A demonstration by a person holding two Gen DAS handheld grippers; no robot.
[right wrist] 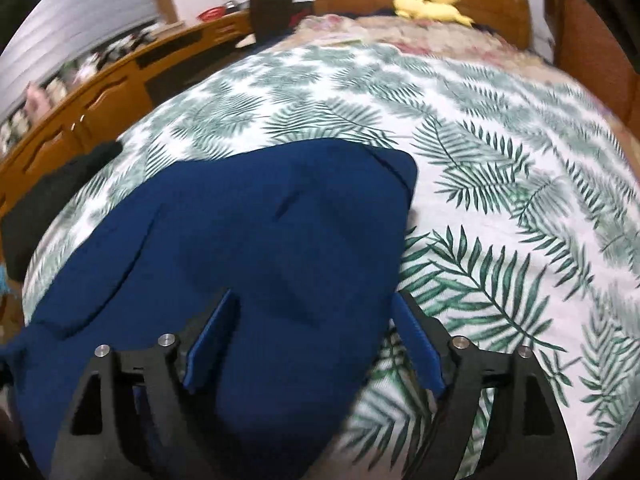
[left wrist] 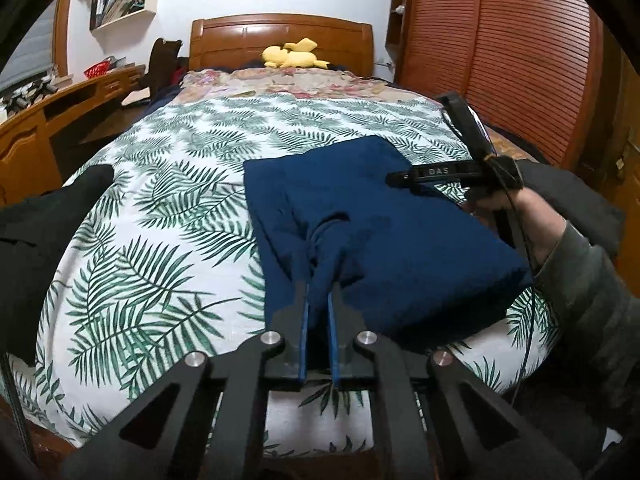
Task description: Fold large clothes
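My left gripper (left wrist: 320, 292) is pinched tight on a bunched ridge of the navy blue garment (left wrist: 360, 232), the two blue pads nearly meeting with a fold of cloth squeezed between them; from that pinch the fabric puckers upward and away into a raised crease. The garment lies folded into a rough rectangle on the palm-leaf bedspread (left wrist: 160, 220), a little toward the right side of the bed, its far corners flat on the cover; its near edge hangs close to the foot of the mattress.

My right gripper (right wrist: 316, 316) stands wide, its jaws spread well apart over the near part of the same garment (right wrist: 240, 232); one blue pad sits above the cloth, the other above the leaf print just past the garment's right edge; nothing is pressed between them. In the left wrist view I can see my right hand (left wrist: 516, 216) holding that tool over the garment's right side, a grey-green sleeve (left wrist: 592, 288) behind it.

A dark black garment (left wrist: 44, 232) lies at the left edge of the bed; a yellow plush toy (left wrist: 292, 56) rests by the wooden headboard (left wrist: 280, 40).
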